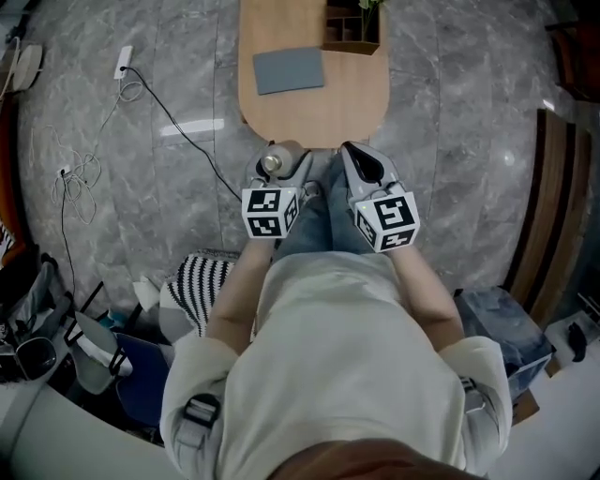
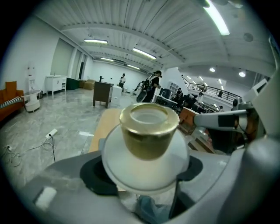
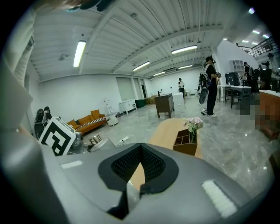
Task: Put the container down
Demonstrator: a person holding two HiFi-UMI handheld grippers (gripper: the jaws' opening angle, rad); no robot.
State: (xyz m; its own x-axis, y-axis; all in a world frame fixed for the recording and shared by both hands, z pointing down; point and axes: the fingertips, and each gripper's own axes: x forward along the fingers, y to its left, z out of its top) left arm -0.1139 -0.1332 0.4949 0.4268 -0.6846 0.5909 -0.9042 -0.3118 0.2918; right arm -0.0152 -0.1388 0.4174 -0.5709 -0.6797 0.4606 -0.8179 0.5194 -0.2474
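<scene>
My left gripper (image 2: 144, 173) is shut on the container (image 2: 148, 151), a round frosted white jar with a gold cap (image 2: 148, 131), held upright between the dark pads. In the head view the container (image 1: 272, 163) hangs just off the near end of the wooden table (image 1: 314, 108), over the floor. My right gripper (image 3: 140, 168) is beside it on the right, with its ribbed pads closed together and nothing between them. From above, the right gripper (image 1: 367, 167) is level with the left gripper (image 1: 281, 171).
On the table lie a grey mat (image 1: 288, 70) and a wooden organizer (image 1: 352, 28) with flowers (image 3: 192, 124). A power strip with cables (image 1: 124, 61) lies on the marble floor at left. Bags and a striped cloth (image 1: 202, 281) crowd around the person's legs.
</scene>
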